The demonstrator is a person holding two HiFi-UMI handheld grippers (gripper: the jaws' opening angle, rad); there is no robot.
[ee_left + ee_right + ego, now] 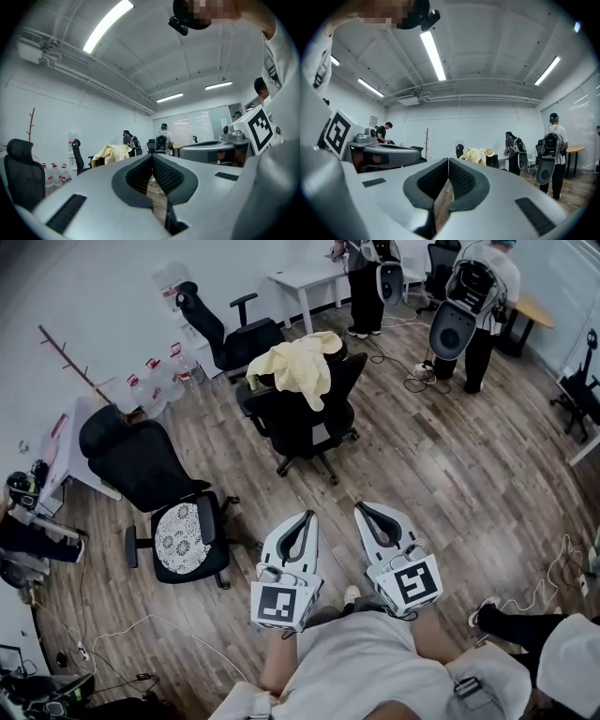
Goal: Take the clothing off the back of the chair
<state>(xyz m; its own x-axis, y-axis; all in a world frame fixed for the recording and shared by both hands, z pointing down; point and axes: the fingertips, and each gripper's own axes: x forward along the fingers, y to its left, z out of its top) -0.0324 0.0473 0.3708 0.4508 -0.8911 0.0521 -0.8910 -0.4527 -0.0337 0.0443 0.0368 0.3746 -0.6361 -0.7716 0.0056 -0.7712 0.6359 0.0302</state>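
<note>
The left gripper [307, 516] and the right gripper [362, 510] are sitting side by side just in front of the person's white shirt [361, 662]. Both are pointing level over the wooden floor [450, 474], and each is clenched tight with nothing between its jaws. Well ahead of them, a pale yellow garment [298, 364] is hanging over the back of a black office chair [314, 427], drooping down its sides. A second black chair [141, 465] with a lace cushion [182, 538] is standing off to the left, and another person [478, 315] is standing at the far end of the room.
</note>
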